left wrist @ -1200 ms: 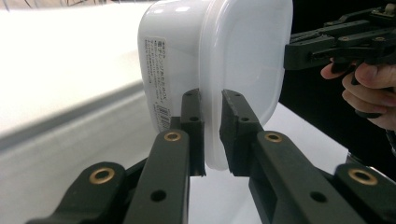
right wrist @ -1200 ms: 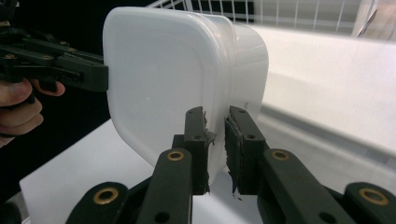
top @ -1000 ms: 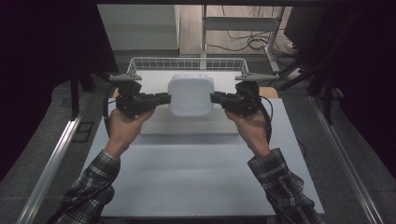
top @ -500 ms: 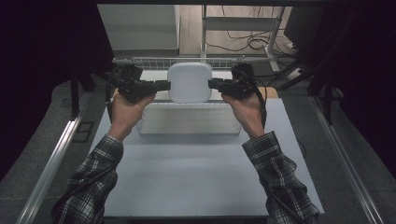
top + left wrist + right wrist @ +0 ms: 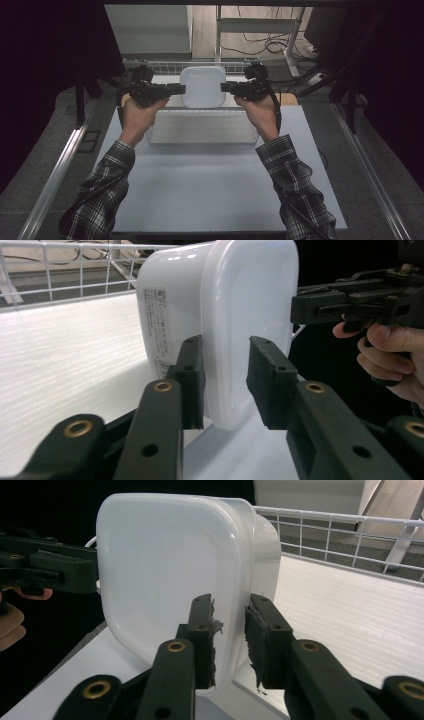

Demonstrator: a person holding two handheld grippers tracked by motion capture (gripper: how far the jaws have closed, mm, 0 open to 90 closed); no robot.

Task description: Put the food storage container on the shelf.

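Note:
A white lidded plastic container (image 5: 202, 86) stands on edge at the far side of the wire basket (image 5: 200, 131), its lid facing me. My left gripper (image 5: 182, 90) is at its left rim and my right gripper (image 5: 223, 87) at its right rim. In the left gripper view the lid's rim (image 5: 250, 300) sits between the jaws of the left gripper (image 5: 226, 347), with a gap at the right pad (image 5: 265, 380). In the right gripper view the right gripper (image 5: 231, 605) straddles the container's (image 5: 165, 570) rim. Both sets of jaws have just been opening and do not press on it.
The basket rests on a pale grey table (image 5: 210, 195) and has a white floor (image 5: 70, 355). Its wire wall (image 5: 345, 530) runs close behind the container. Metal rails (image 5: 55, 175) flank the table, and a stand with cables (image 5: 260, 40) lies beyond.
Both hands carried the container away from me to the far side of the basket. The jaws have spread apart around its rim.

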